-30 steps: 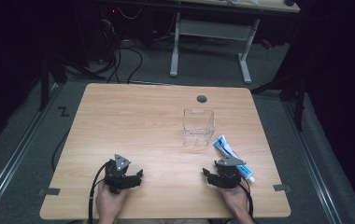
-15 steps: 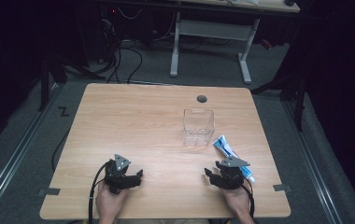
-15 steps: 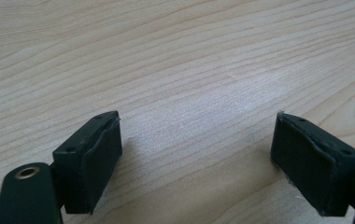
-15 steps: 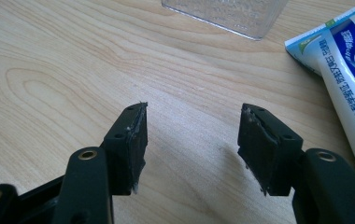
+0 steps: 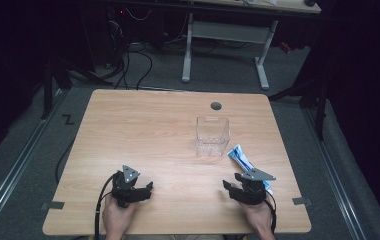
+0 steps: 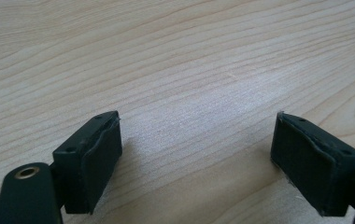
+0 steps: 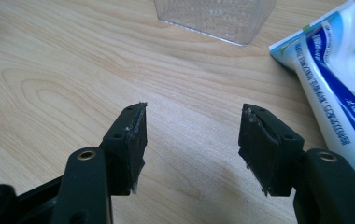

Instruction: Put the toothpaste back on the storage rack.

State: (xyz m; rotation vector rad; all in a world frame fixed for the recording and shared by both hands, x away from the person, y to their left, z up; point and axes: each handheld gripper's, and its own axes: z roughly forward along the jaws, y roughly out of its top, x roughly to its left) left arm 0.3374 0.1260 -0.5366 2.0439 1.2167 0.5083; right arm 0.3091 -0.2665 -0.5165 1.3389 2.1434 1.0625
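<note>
My left gripper (image 5: 145, 188) rests low over the wooden table (image 5: 143, 135) near its front left, jaws open on bare wood (image 6: 196, 140). At the front right, my right gripper (image 5: 230, 186) stands open too (image 7: 192, 135). Its jaws have just closed a little, with nothing between them. A white and blue toothpaste tube (image 5: 240, 157) lies flat just right of that gripper (image 7: 334, 79). Beyond it stands a clear plastic box (image 5: 212, 135), whose lower edge shows at the top of the right gripper view (image 7: 213, 14).
A round cable hole (image 5: 216, 106) sits near the table's far edge. Cables trail from both grippers off the front edge. Another desk's white legs (image 5: 258, 55) stand on the floor behind the table.
My right gripper has edged slightly to the right, beside the near end of the tube. The left gripper has kept still.
</note>
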